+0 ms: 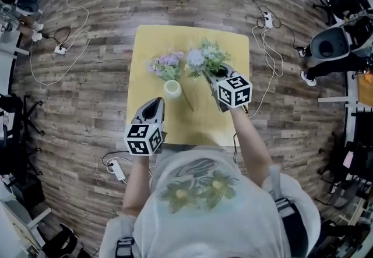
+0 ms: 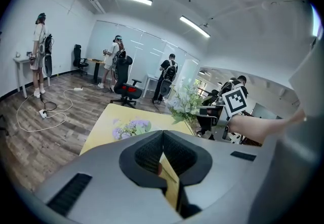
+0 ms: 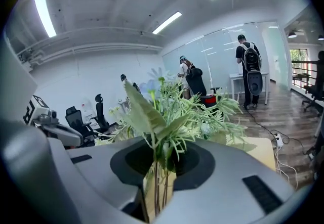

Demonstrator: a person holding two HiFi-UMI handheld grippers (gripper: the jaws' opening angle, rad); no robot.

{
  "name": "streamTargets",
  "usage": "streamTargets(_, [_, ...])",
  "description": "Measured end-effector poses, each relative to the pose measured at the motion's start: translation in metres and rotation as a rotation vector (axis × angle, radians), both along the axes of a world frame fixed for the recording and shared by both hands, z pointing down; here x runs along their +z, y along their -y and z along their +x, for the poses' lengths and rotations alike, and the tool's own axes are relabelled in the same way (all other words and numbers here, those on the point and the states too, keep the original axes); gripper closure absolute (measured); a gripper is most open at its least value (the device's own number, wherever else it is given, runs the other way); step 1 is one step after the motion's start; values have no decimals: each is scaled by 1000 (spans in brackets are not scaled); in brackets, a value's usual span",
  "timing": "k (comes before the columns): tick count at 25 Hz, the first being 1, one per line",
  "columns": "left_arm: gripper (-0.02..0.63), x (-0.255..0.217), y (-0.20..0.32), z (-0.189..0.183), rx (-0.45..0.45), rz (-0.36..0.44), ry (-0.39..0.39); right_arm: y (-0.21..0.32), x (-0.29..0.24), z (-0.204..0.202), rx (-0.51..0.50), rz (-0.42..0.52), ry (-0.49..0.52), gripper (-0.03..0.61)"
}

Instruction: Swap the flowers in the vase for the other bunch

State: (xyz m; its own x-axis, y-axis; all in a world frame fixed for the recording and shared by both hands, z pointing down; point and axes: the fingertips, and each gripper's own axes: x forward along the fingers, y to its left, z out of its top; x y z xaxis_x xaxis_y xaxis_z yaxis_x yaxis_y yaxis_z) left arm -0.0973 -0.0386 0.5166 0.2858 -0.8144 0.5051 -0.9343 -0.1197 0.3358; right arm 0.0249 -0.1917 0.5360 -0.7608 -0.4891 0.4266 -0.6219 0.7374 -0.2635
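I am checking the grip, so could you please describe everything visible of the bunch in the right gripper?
The green bunch looks artificial: thin stems, long pointed leaves, feathery fronds, pale white and bluish blooms. The right gripper is shut on its stems, blooms pointing away from the person. In the head view it is over the yellow table, right of the purple bunch.

Stems (image 3: 157, 192) between jaws of right gripper (image 3: 162, 148): lower ends vanish behind the jaws, near the bottom edge.
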Motion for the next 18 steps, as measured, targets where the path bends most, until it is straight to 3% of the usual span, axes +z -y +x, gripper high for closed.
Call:
streamTargets(11, [595, -2, -10, 0, 11, 0, -11, -6, -120, -60, -94, 196, 238, 492])
streamTargets(18, [595, -2, -19, 0, 21, -3, -13, -12, -166, -92, -135, 279, 338, 492])
